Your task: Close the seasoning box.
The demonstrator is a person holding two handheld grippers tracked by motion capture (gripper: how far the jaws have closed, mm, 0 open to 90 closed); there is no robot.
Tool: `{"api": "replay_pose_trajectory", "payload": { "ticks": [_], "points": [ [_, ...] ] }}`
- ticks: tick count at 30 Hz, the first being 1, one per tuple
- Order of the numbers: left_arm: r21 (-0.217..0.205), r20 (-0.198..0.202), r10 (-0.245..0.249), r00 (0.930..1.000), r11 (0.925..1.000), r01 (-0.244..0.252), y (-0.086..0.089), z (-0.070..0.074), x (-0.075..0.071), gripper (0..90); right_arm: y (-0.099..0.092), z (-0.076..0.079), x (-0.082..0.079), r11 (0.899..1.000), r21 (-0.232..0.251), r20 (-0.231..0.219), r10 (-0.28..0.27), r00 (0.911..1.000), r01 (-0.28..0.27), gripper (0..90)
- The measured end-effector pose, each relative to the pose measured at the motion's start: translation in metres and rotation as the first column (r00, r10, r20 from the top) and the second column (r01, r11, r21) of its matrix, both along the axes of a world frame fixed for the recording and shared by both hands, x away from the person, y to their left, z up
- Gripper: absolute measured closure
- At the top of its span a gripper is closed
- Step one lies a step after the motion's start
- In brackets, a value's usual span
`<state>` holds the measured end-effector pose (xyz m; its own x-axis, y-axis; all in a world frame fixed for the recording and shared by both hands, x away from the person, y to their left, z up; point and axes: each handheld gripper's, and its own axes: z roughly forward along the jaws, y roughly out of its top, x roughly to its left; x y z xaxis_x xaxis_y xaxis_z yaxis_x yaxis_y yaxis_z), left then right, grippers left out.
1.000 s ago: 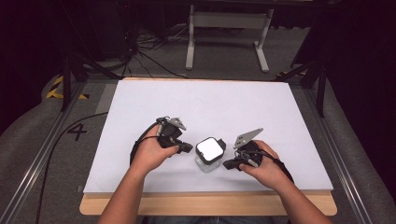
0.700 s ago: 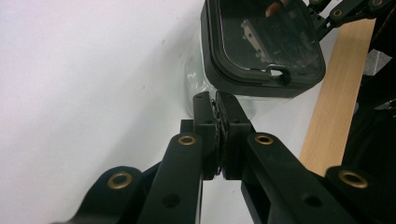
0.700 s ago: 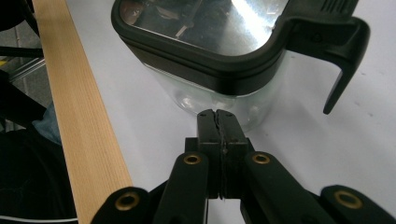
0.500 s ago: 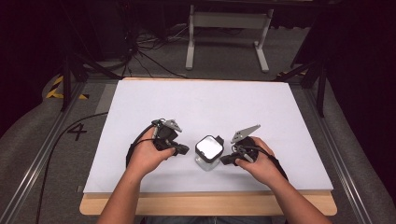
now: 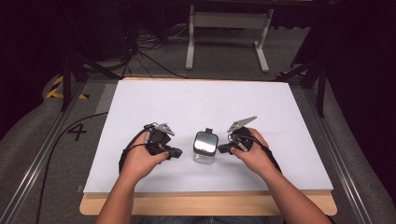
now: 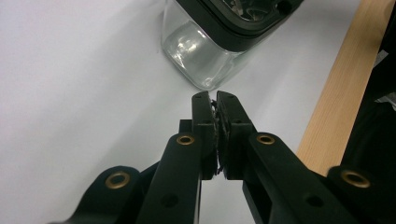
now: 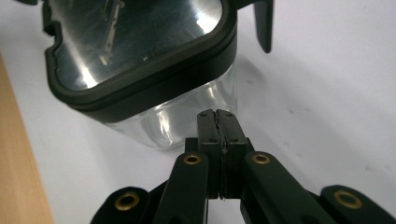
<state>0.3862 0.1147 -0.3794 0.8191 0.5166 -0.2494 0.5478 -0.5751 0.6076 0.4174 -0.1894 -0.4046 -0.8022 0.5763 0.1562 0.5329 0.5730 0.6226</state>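
- One clear glass container [image 5: 204,150] with a black-rimmed lid [image 5: 205,141], square-ish, upright on the white tabletop [image 5: 187,102], near the front edge, between the two grippers.
- Left gripper [image 5: 178,152]: jaws pressed together, nothing held; in the left gripper view its tips [image 6: 214,99] point at the container's lower corner [image 6: 201,56], just short of the glass, touching or not I cannot tell.
- Right gripper [image 5: 220,150]: jaws also closed on nothing; in the right gripper view the tips [image 7: 217,115] sit right at the glass wall [image 7: 187,119] under the lid rim [image 7: 154,79], contact likely but not certain.
- Step in hand, judged: both grippers closing in on the container from either side, probably to steady or shift it, or to work the lid.
- To do it well: keep the push low and even from both sides so the container does not tip or spin; glass is slick, so move slowly; to grasp anything the jaws must be opened first; a lid clip [image 7: 261,23] sticks out at one side, approach it squarely.
- Risk: closed tips sliding off the rounded corner.
- Count: one container, one lid, two grippers, two hands, one tabletop with a wooden edge [image 5: 210,204].
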Motion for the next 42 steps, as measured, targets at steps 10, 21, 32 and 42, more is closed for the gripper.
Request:
{"api": "replay_pose_trajectory", "payload": {
  "ticks": [10,21,32,42],
  "points": [
    [-0.009,0.000,0.014,0.9999,0.9999,-0.014,0.004,-0.001,-0.001,86.8,0.007,-0.003,0.011,1.000,0.022,0.015,-0.017,0.9997,0.017,90.0],
    [-0.042,0.074,0.074,0.9946,0.9966,-0.071,0.018,0.012,0.002,79.2,-0.036,0.046,-0.007,0.987,0.111,0.146,-0.132,0.9805,0.116,75.5],
    [-0.071,0.107,0.195,0.9749,0.9796,-0.188,0.051,0.013,0.019,73.6,-0.114,0.061,-0.009,0.936,0.131,0.198,-0.348,0.9164,0.327,59.6],
    [-0.052,0.119,0.306,0.9447,0.9521,-0.301,0.077,-0.005,0.032,68.3,-0.164,0.038,0.005,0.897,0.084,0.185,-0.441,0.8782,0.433,51.2]
  ]
}}
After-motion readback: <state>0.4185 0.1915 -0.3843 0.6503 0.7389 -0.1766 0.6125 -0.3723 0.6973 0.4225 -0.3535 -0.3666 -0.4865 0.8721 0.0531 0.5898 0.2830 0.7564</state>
